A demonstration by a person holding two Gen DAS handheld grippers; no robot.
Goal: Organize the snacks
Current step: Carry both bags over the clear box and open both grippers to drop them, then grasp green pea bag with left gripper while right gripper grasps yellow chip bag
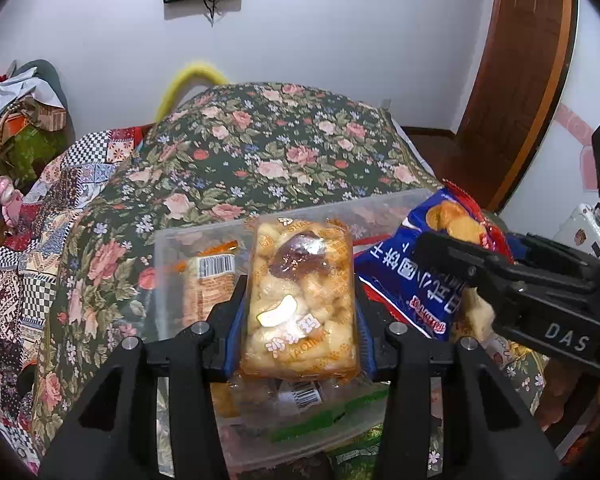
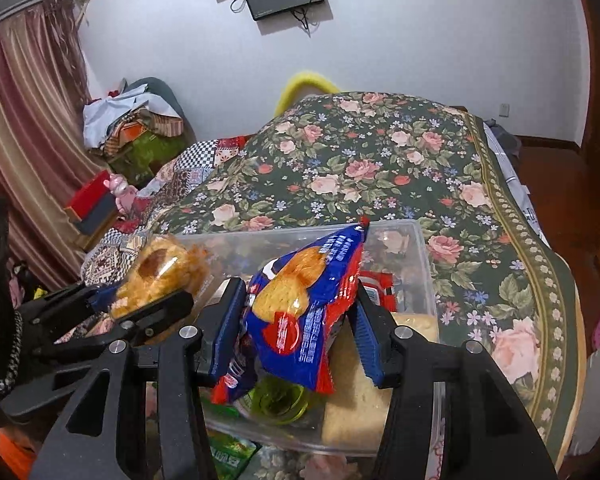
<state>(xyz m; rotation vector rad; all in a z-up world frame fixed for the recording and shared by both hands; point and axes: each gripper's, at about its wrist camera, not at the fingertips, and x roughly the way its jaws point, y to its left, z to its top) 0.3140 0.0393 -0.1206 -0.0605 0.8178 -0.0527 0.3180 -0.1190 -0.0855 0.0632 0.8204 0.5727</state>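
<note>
My left gripper [image 1: 298,316] is shut on a clear pack of golden puffed snack [image 1: 300,296] and holds it above a clear plastic bin [image 1: 172,240] on the bed. My right gripper [image 2: 300,320] is shut on a blue and red snack bag [image 2: 304,304] and holds it over the same bin [image 2: 424,256]. In the left wrist view the right gripper [image 1: 484,276] and its blue bag [image 1: 416,276] sit just to the right. In the right wrist view the left gripper [image 2: 140,300] and its golden pack [image 2: 160,276] sit at the left.
The bin holds an orange barcoded pack [image 1: 212,280], a green packet [image 1: 320,416], a green cup [image 2: 278,400], a pale bread pack [image 2: 360,392] and a red pack [image 2: 380,284]. A floral bedspread [image 2: 380,168] covers the bed. Clutter [image 2: 132,128] lies left, a wooden door [image 1: 516,80] right.
</note>
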